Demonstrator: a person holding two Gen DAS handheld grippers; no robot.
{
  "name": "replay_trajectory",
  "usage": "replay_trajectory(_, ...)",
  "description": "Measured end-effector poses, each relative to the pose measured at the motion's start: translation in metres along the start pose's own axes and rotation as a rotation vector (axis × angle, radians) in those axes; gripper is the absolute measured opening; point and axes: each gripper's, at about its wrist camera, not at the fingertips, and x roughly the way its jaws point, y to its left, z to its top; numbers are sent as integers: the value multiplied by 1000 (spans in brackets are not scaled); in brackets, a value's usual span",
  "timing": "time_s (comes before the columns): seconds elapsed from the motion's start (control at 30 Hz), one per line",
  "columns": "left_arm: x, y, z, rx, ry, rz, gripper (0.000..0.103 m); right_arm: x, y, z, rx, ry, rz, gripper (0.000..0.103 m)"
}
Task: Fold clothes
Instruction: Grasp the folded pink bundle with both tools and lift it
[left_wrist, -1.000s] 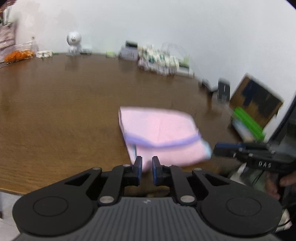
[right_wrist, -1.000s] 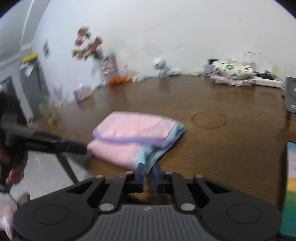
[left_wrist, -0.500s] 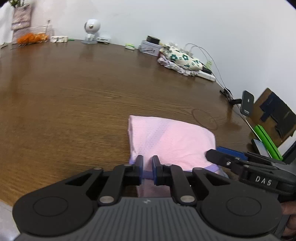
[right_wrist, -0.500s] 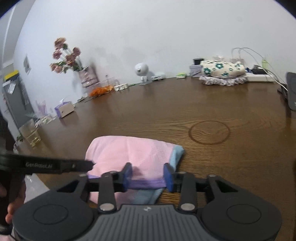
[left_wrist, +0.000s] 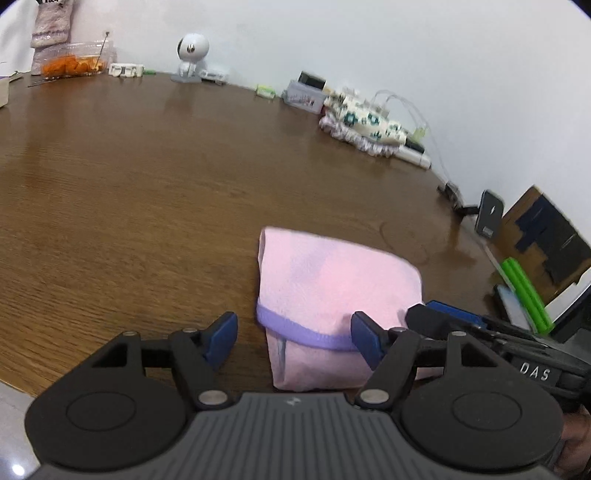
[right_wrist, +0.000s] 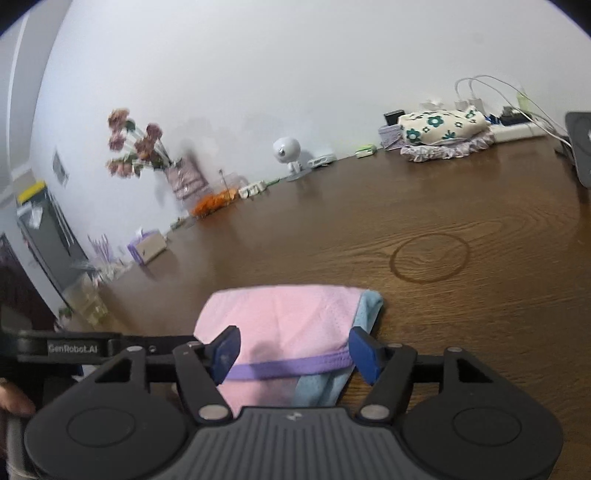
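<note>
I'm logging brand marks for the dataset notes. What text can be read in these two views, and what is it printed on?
"DAS" on the right claw, its body seen in the left wrist view.
"GenRobot.AI" on the left claw's arm, seen in the right wrist view.
Grey box by the wall: print too blurred to read.
Pink cloth: no text.
</note>
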Motion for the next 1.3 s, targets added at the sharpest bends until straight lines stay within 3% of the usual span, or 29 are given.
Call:
replay_trajectory(0.27,4,-5,-5,17,7,2,65,2,7,-11,-89,13,-60,63)
replay_trajectory(0.33,4,-5,-6,20,9,-18,55,2,10,-12,-107,11,-66,63)
replay_trajectory(0.4,5,-4,-8,20,12,-48,38,2,13,-15,-141,10,-68,62)
replay_trajectory(0.53,4,-7,-15,37,11,-83,31,2,23,-26,-259,-3,-52,59)
replay_trajectory(0.6,3,-8,-16,54,11,-88,29,1,25,-28,-271,-2,-25,36)
replay_trajectory(0.8,-1,-8,-19,61,-6,-121,10,-4,16,-20,-165,10,45,17)
replay_trajectory(1.03,-5,-25,-7,120,-46,-135,6,-15,16,-3,-169,-37,41,15)
replay_trajectory(1.3,-13,-41,35,169,-125,-190,6,-27,17,44,-229,-108,32,15)
